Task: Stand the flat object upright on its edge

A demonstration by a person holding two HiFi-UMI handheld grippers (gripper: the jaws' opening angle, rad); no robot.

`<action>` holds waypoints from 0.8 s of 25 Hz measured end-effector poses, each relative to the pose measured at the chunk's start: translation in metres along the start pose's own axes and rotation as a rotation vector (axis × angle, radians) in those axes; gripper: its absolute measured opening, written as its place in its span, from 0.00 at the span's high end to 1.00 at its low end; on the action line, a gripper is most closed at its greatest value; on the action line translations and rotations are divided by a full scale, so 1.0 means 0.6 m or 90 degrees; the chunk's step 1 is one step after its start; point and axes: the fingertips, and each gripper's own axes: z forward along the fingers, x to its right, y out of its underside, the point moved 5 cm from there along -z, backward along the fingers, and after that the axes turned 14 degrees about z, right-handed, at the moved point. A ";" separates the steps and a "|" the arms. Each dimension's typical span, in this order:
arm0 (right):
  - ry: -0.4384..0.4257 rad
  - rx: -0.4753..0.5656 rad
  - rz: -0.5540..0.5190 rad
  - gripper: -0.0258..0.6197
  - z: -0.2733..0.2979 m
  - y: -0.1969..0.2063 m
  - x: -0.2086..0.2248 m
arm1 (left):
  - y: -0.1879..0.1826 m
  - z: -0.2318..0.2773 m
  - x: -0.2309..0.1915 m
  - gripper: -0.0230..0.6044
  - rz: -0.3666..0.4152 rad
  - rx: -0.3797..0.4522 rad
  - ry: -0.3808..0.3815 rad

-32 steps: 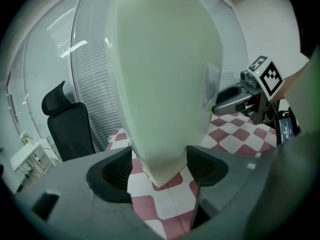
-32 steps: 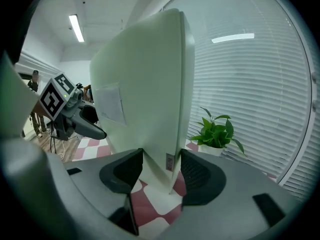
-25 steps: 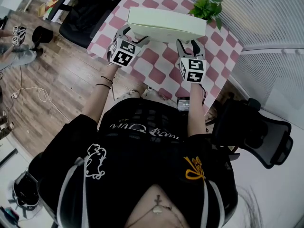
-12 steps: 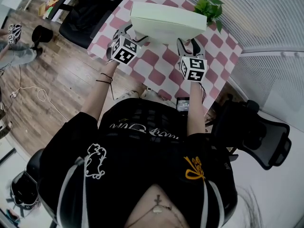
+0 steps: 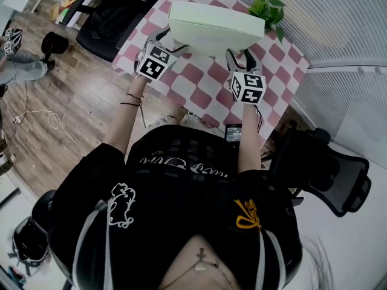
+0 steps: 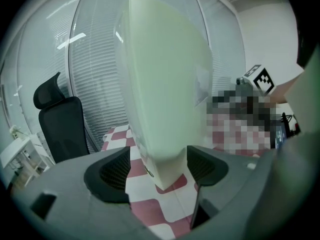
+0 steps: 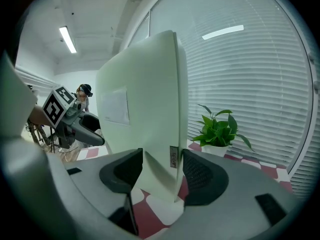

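A pale green flat box (image 5: 214, 26) is held over the red-and-white checked table (image 5: 199, 83), tipped up towards standing on its long edge. My left gripper (image 5: 168, 41) is shut on its near left corner and my right gripper (image 5: 240, 58) on its near right corner. In the left gripper view the box (image 6: 165, 84) rises between the pads (image 6: 205, 166) of the left gripper (image 6: 156, 169). In the right gripper view the box (image 7: 145, 109) stands between the jaws of the right gripper (image 7: 162, 171). I cannot tell whether its lower edge touches the table.
A potted green plant (image 5: 269, 8) stands at the table's far right corner, just behind the box. One black office chair (image 5: 112, 14) is left of the table and another (image 5: 326, 168) sits at the near right. Wooden floor lies to the left.
Both grippers have tilted the box further up and carried it slightly away from me. The grip on both corners is unchanged.
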 end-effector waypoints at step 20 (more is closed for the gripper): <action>0.017 0.002 0.029 0.59 -0.044 0.017 -0.040 | 0.023 -0.073 0.034 0.41 -0.049 0.051 0.023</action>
